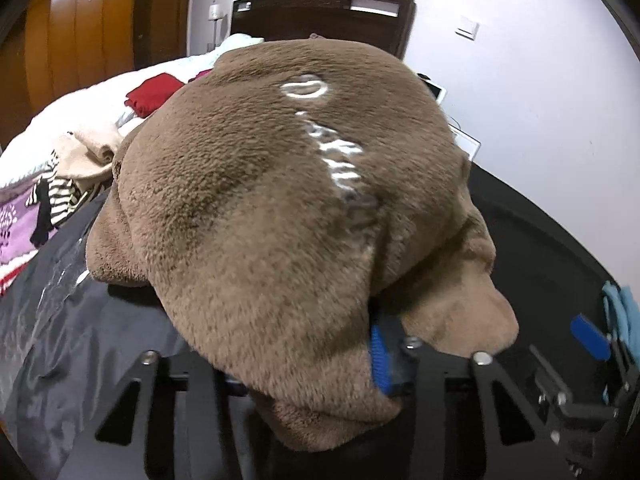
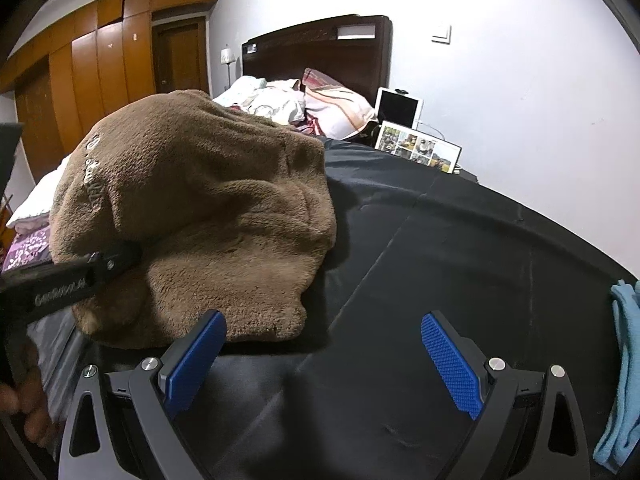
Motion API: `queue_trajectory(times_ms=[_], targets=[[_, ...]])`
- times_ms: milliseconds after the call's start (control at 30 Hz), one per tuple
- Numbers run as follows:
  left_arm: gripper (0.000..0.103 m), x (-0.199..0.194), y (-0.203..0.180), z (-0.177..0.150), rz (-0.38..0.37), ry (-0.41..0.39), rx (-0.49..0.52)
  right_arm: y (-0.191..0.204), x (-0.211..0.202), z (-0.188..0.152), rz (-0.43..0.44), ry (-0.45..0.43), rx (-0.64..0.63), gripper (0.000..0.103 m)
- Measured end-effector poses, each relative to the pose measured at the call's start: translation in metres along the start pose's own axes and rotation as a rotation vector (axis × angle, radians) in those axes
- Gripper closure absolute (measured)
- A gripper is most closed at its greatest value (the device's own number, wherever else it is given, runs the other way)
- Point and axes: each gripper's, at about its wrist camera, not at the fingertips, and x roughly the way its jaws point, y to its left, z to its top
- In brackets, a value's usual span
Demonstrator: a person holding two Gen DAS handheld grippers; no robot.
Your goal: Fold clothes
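Brown fleece garment (image 2: pixel 200 216) bunched in a soft heap on a black sheet (image 2: pixel 440 248) spread over a bed, white stitched lettering (image 1: pixel 336 160) across its top. Left claw (image 1: pixel 304 376) pushed into the near edge of the heap, jaws narrowed on a thick fold of fleece; only one blue pad (image 1: pixel 378 360) showing, the other buried under pile. Right claw (image 2: pixel 324 364) spread wide and holding nothing, hovering above bare sheet just beside the garment's near right corner.

Likely trouble from here: grip taken on several layers at once, so lifting drags up the whole lump instead of a single edge. Plush pile slippery and thick, so possible slide out between the pads. Sheet possibly pinched along with the fleece; cannot tell. Blue cloth (image 2: pixel 624 360) near the right edge, well apart, unlikely to snag.
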Motion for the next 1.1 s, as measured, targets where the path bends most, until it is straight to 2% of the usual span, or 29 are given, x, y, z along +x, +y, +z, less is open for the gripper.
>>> queue_trajectory(times_ms=[233, 533, 800, 1000, 1100], targets=[[0.075, -0.01, -0.008, -0.016, -0.03, -0.003, 0.061, -0.021, -0.006, 0.001, -0.01, -0.004, 0.06, 0.004], [0.076, -0.022, -0.025, -0.031, -0.091, 0.01, 0.168, -0.027, -0.009, 0.001, -0.026, -0.006, 0.071, 0.004], [0.076, -0.041, -0.042, -0.058, -0.14, 0.017, 0.25, -0.035, -0.004, 0.004, -0.042, 0.009, 0.087, 0.004], [0.076, -0.043, -0.036, -0.06, -0.137, 0.022, 0.257, -0.029, 0.021, 0.01, -0.026, 0.096, 0.005, 0.004], [0.076, -0.043, -0.031, -0.059, -0.139, 0.026, 0.249, -0.022, 0.033, 0.008, -0.058, 0.163, -0.081, 0.004]])
